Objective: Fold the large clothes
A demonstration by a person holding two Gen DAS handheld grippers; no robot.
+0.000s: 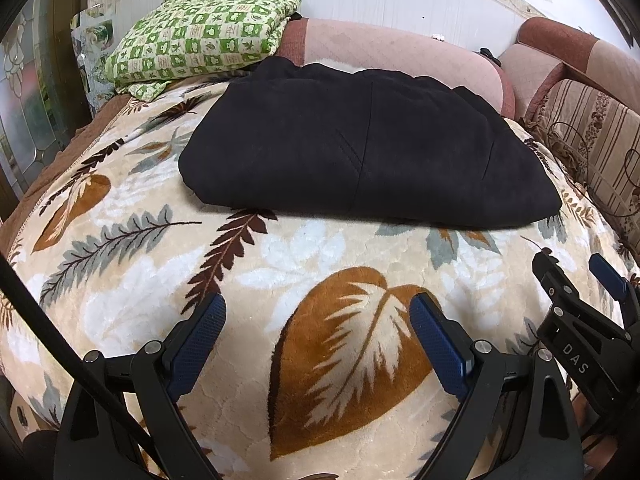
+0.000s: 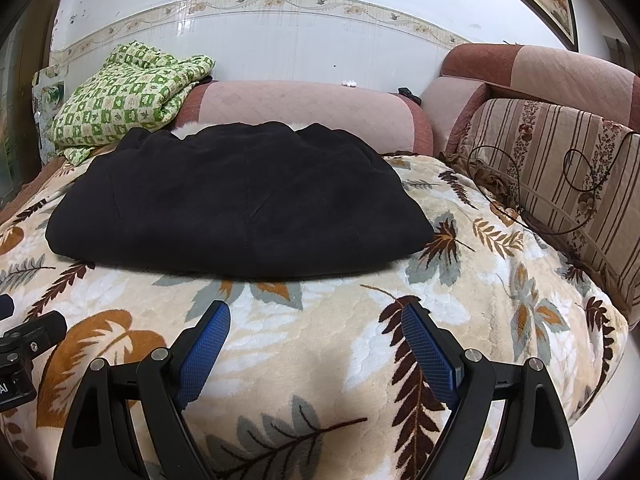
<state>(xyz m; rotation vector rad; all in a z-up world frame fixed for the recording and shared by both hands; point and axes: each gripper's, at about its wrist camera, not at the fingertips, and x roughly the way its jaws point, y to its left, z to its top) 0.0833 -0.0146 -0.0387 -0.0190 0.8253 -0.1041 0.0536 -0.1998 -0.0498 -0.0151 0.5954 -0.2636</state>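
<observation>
A large black garment point(image 1: 360, 148) lies folded in a thick rectangle on the leaf-patterned blanket point(image 1: 140, 280). It also shows in the right wrist view point(image 2: 236, 200). My left gripper point(image 1: 318, 308) is open and empty, held over the blanket in front of the garment's near edge. My right gripper point(image 2: 316, 316) is open and empty, also in front of the garment's near edge. The right gripper shows at the right edge of the left wrist view point(image 1: 576, 272), beside the left one. Neither gripper touches the garment.
A folded green checked quilt point(image 1: 200, 32) lies at the back left. A pink bolster point(image 2: 304, 108) runs behind the garment. A striped cushion point(image 2: 560, 184) with a dark cable on it lies at the right. A tiled wall point(image 2: 280, 40) stands behind.
</observation>
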